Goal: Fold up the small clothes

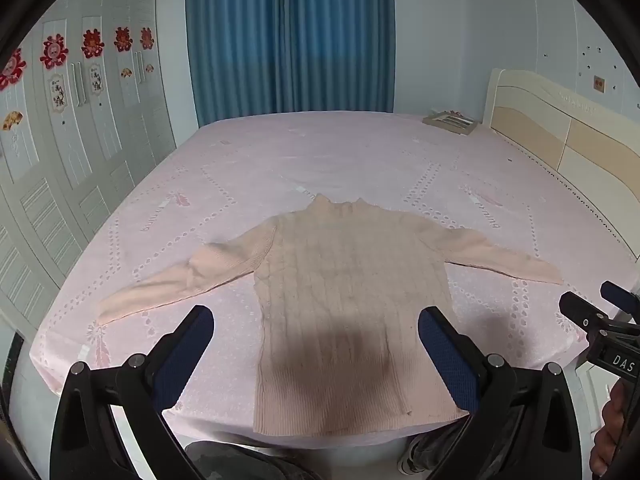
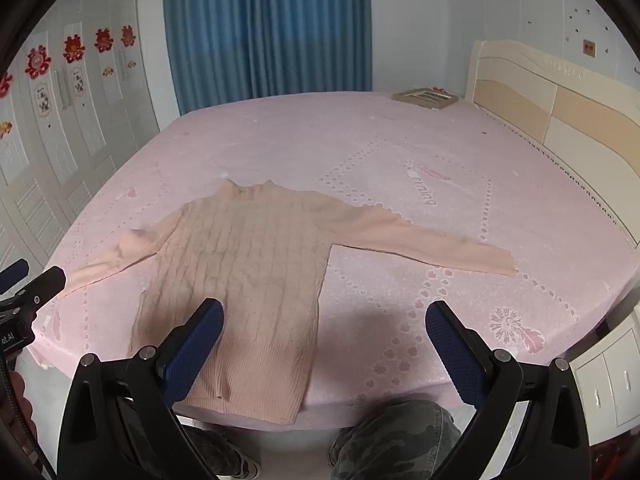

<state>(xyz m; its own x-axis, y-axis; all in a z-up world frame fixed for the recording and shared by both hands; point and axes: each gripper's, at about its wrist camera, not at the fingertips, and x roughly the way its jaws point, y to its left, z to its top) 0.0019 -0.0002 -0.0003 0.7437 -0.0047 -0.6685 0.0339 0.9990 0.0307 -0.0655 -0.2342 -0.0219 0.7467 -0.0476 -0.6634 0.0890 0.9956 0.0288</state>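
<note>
A small pale pink cable-knit sweater (image 1: pixel 344 300) lies flat on the pink bed (image 1: pixel 320 160), collar away from me, hem at the near edge, both sleeves spread out sideways. My left gripper (image 1: pixel 316 356) hovers open over the hem, its blue pads wide apart and empty. In the right wrist view the sweater (image 2: pixel 240 264) lies left of centre, with its right sleeve (image 2: pixel 432 248) stretched out to the right. My right gripper (image 2: pixel 324 356) is open over the hem's right corner and bare sheet, holding nothing. The right gripper also shows at the edge of the left wrist view (image 1: pixel 600 312).
A headboard (image 1: pixel 560 136) runs along the bed's right side, with a flat framed object (image 1: pixel 452 120) on the far corner. White wardrobe doors (image 1: pixel 72 152) stand left, blue curtains (image 1: pixel 288 36) behind. The person's camouflage trousers (image 2: pixel 400 436) are below the bed edge. A white cabinet (image 2: pixel 608 380) is at the right.
</note>
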